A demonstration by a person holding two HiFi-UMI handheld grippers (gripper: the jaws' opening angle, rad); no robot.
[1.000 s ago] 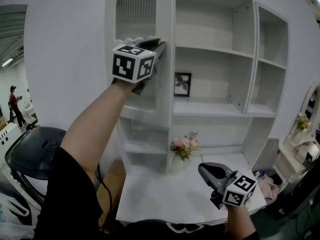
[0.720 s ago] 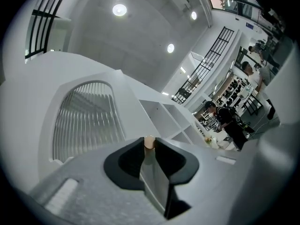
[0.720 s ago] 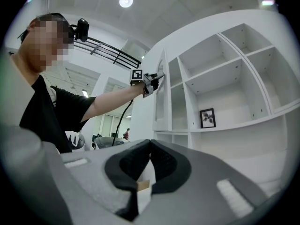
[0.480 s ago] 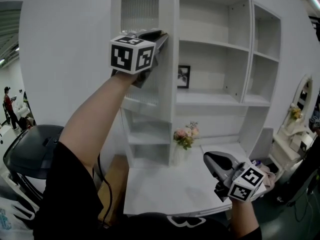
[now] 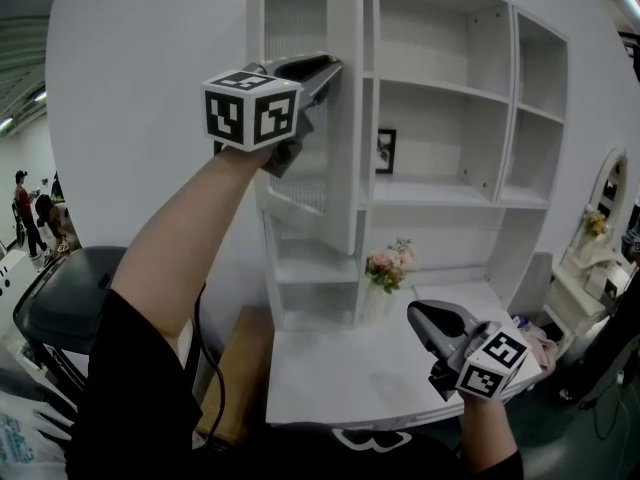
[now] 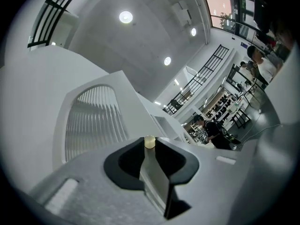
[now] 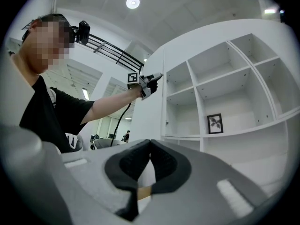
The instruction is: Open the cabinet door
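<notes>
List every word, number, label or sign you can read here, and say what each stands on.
None can be read anywhere.
Left black-and-white marker cube: square code pattern, no letters.
Right black-and-white marker cube: likewise.
Small black-framed picture: plant image, no caption visible.

White wall [image 5: 130, 48], white desk top [image 5: 340, 378], high grey ceiling [image 6: 154, 36], round recessed lights [image 6: 125, 17]

The cabinet door [image 5: 342, 168] is plain white, its arched panel [image 5: 293, 13] ribbed in fine stripes. My grey left gripper [image 5: 332, 65] and right gripper [image 5: 416, 314] carry black-and-white square markers; the flowers [image 5: 385, 263] are pink, my sleeve [image 5: 130, 388] black.
</notes>
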